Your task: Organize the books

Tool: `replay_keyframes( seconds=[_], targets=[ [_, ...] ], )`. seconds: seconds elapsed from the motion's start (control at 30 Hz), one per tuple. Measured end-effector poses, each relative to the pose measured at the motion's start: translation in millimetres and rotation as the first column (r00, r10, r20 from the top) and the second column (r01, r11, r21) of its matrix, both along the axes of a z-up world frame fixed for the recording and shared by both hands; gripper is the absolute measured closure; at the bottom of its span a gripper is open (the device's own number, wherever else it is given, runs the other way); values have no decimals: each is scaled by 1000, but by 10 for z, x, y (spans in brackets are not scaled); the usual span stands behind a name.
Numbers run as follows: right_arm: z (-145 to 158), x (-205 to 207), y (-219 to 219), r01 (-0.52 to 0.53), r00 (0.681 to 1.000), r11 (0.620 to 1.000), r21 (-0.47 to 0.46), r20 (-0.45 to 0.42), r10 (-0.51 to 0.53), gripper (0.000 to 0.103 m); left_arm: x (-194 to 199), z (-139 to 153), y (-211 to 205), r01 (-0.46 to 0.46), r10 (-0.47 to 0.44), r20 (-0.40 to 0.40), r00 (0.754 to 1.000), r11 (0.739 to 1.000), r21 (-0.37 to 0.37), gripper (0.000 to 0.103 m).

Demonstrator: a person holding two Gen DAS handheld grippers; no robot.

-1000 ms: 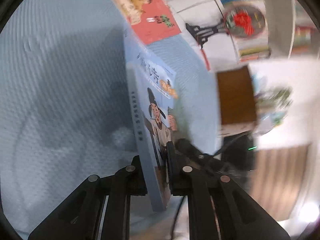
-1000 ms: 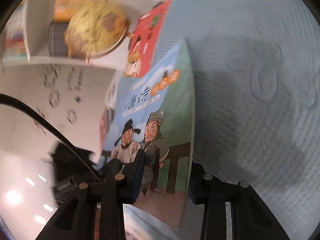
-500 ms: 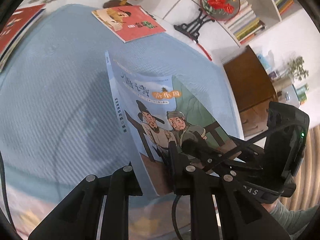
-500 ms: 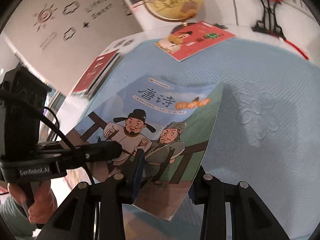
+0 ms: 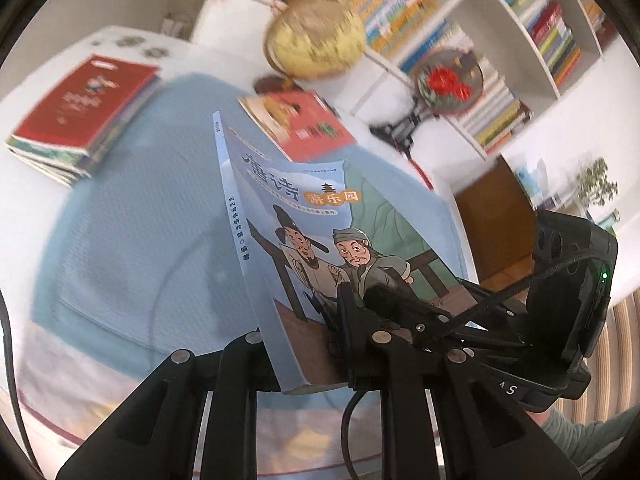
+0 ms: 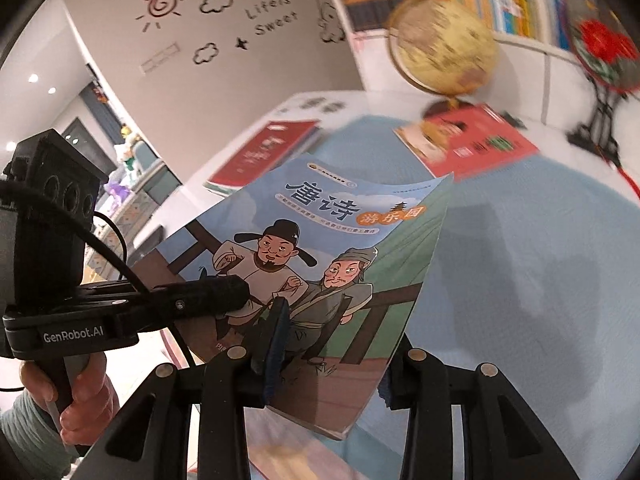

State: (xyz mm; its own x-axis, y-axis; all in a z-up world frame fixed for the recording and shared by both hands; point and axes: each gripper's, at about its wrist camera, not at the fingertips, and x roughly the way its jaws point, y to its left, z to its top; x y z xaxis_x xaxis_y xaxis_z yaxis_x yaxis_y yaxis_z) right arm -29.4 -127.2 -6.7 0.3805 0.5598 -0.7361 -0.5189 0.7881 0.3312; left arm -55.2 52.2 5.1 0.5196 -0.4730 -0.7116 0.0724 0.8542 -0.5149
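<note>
Blue cartoon-covered book (image 6: 332,248), red book (image 6: 472,140)

Blue book (image 5: 320,240) (image 6: 320,248): thin paperback, cover with two cartoon men in old Chinese dress, large dark title characters, orange subtitle band. Held off the blue cloth, tilted, spine toward the left, cover up. Red book (image 5: 298,126) (image 6: 468,144): lying flat on the cloth beyond the blue one, near the globe, well apart from it. Stack (image 5: 80,116) (image 6: 264,152): several books piled flat at the far left on the white table edge, red cover on top.
</note>
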Motion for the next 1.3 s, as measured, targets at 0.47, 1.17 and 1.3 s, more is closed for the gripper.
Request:
replay_keyframes(
  seconds=[0.47, 1.17, 1.3],
  targets=[
    [-13, 1063, 2000, 62, 998, 995, 77, -27, -61, 65, 1062, 29, 1879, -27, 25, 22, 999, 995, 96, 86],
    [-545, 1940, 3050, 198, 970, 980, -14, -138, -198, 65, 1972, -715, 3012, -44, 48, -133, 990, 998, 33, 68],
    [-650, 1929, 3096, 187, 966, 982, -33, -175, -190, 65, 1922, -846, 3152, -79, 86, -176, 981, 996, 44, 65]
  ],
)
